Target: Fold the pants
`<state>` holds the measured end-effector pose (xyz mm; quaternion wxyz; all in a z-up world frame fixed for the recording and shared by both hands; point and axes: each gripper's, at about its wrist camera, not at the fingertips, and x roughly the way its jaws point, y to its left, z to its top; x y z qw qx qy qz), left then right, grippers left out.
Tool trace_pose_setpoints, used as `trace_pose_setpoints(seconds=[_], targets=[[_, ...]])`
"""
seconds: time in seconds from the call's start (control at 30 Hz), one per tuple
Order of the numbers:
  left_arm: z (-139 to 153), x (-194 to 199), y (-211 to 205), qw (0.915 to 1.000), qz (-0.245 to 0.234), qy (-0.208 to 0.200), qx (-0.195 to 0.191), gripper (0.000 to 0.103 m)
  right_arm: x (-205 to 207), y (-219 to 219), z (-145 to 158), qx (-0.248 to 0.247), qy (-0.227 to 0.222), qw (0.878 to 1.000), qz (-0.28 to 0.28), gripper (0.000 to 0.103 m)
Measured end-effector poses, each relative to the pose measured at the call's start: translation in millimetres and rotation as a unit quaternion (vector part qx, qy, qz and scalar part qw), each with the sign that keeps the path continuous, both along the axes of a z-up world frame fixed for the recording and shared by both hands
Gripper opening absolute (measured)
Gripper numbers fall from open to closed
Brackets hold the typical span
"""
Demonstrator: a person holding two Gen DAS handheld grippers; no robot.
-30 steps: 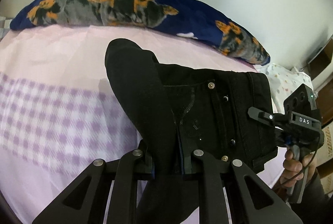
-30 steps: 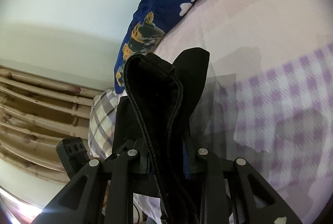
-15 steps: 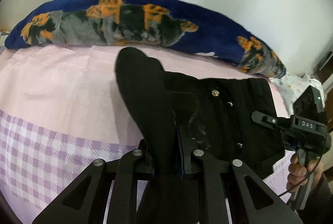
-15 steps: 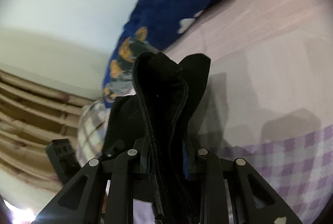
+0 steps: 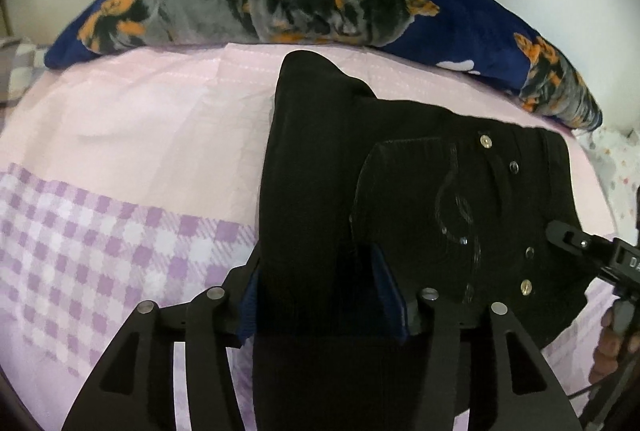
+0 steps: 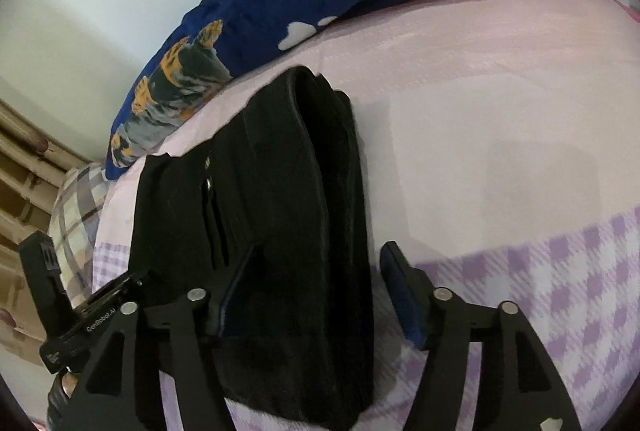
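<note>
The bed sheet (image 5: 132,135) — pink, with a lilac check band toward the near side — filled both views, and a navy blanket (image 5: 280,3) with orange and grey animal print lay bunched along its far edge by the wall. On the sheet lay the black pants (image 5: 460,191), folded, the waistband's metal buttons facing up and a folded leg (image 6: 332,191) draped over them lengthwise. The left gripper (image 5: 324,283) had just been opening; its jaws stood apart with the folded leg between them, and whether the blue pads still touched the cloth I could not tell. The right gripper (image 6: 312,295) had just been opening too — its right pad (image 6: 400,295) stood clear of the cloth, gripping nothing.
</note>
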<state>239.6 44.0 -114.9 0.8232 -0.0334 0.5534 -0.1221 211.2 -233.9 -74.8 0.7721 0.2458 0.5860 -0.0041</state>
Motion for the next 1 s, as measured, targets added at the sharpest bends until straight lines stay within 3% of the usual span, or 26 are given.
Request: trace_pose_setpoints(seconds=[0.2, 0.5, 0.7, 1.0], targets=[[13.6, -25.9, -0.6, 0.9993, 0.009, -0.012, 0.035, 0.053, -27.5, 8.5, 20.0, -0.029, -0.009, 0.999, -0.012, 0.070], [45.2, -85.1, 6.0, 0.9980, 0.019, -0.042, 0.045, 0.053, -68.7, 36.0, 60.6, -0.105, -0.039, 0.994, 0.004, 0.074], [62.6, -120.7, 2.8, 0.9966, 0.018, -0.063, 0.050, 0.054, -99.4, 62.7, 81.8, -0.149, -0.063, 0.987, 0.017, 0.084], [71.7, -153.9, 0.2, 0.9949, 0.022, -0.077, 0.061, 0.057, -126.0, 96.2, 99.8, -0.167, -0.087, 0.981, 0.046, 0.093]])
